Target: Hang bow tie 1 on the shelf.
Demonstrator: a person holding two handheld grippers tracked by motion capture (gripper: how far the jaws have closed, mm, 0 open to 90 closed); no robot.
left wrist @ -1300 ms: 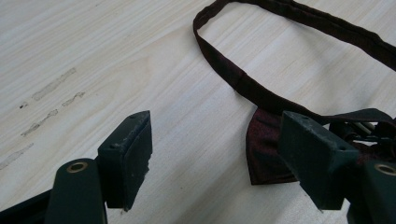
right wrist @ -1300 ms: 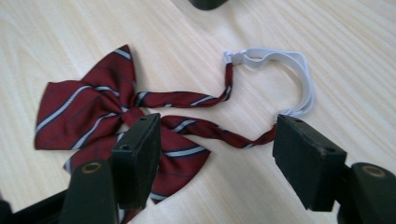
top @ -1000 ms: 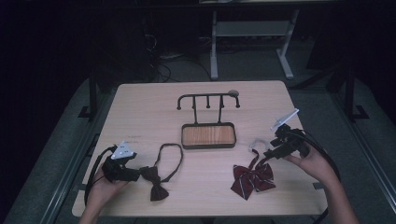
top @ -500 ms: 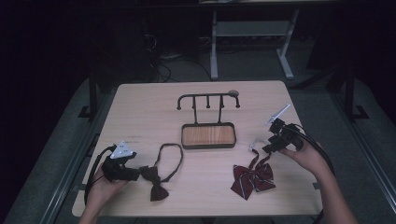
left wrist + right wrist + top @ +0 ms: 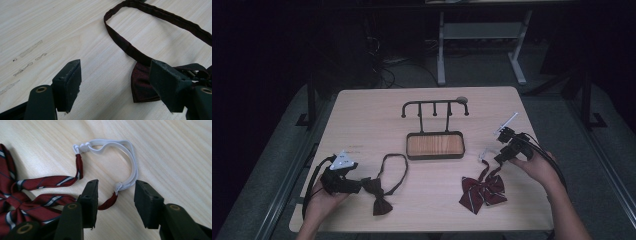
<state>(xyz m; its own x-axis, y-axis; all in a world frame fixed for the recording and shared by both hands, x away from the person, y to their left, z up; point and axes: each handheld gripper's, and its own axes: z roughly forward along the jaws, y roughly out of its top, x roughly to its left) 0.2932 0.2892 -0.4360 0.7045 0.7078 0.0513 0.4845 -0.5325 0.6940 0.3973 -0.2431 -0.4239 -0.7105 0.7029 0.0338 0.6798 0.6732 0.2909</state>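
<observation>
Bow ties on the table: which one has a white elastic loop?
The red striped bow tie on the right; the plain dark maroon bow tie has a dark band.

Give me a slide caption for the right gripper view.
Right gripper closing around the white elastic loop of a striped red bow tie on the wooden table.

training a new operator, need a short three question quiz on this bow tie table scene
1. True or false: the right gripper is clamped shut on the striped bow tie.
2. Which part lies between the right gripper's jaws? A) white elastic loop B) wooden tray C) dark bow tie
3. What stands behind the tray?

Key:
1. False; the jaws have been closing but have not gripped.
2. A
3. A black hook rack.
</observation>
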